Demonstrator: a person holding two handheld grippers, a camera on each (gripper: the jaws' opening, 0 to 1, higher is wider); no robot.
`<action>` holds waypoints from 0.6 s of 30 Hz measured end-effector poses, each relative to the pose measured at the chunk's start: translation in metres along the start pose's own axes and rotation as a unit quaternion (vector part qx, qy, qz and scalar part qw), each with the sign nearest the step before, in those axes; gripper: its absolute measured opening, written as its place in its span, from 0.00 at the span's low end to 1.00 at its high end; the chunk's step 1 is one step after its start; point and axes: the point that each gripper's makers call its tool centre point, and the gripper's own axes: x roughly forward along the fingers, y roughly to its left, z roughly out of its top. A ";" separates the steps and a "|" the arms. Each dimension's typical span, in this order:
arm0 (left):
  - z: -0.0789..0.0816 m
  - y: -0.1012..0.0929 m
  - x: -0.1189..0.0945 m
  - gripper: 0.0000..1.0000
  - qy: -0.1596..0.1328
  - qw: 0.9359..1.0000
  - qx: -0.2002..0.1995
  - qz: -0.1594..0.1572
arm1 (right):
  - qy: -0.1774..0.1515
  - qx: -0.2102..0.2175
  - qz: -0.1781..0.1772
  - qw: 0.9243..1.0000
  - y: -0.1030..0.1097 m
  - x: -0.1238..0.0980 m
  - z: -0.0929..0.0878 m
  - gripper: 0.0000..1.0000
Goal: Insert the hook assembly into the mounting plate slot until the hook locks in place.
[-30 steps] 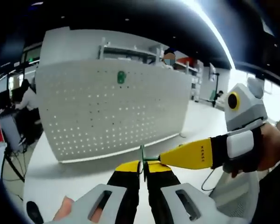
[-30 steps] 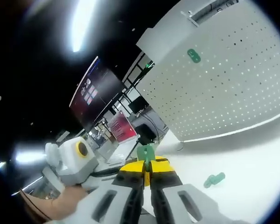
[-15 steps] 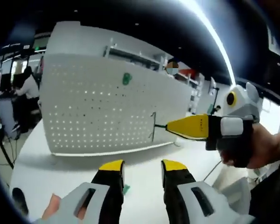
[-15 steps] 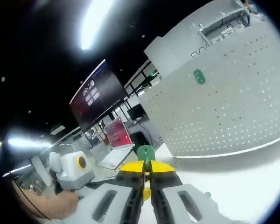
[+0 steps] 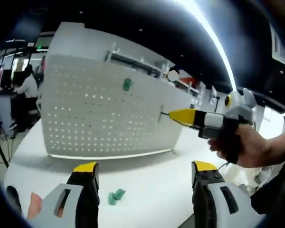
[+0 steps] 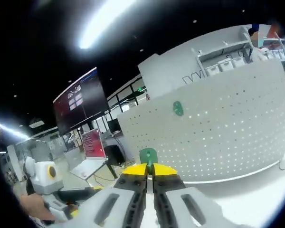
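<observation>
A white perforated mounting plate (image 5: 109, 118) stands upright on the white table (image 5: 152, 185). One green hook (image 5: 127, 84) hangs on it near the top. My left gripper (image 5: 145, 173) is open wide and holds nothing. Another green piece (image 5: 115, 195) lies on the table between its jaws. My right gripper (image 5: 173, 114) comes in from the right, level with the plate's right part, shut on a thin hook assembly (image 5: 160, 114). In the right gripper view that green hook assembly (image 6: 148, 156) sticks up from the shut gripper (image 6: 149, 168), facing the plate (image 6: 218, 128) with its hung hook (image 6: 178, 108).
A hand (image 5: 237, 145) holds the right gripper. The left gripper's body (image 6: 45, 173) shows at the lower left of the right gripper view. A person (image 5: 26, 88) sits at a desk left of the plate. A dark screen (image 6: 80, 99) and a red sign (image 6: 92, 142) stand behind.
My left gripper has let go of the hook assembly and opened wide. The right gripper has carried the assembly up and away toward the plate.
</observation>
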 end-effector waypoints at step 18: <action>-0.009 0.003 0.003 1.00 -0.002 0.999 -0.038 -0.004 | -0.081 -0.077 -0.106 0.988 -0.046 0.035 0.041 0.00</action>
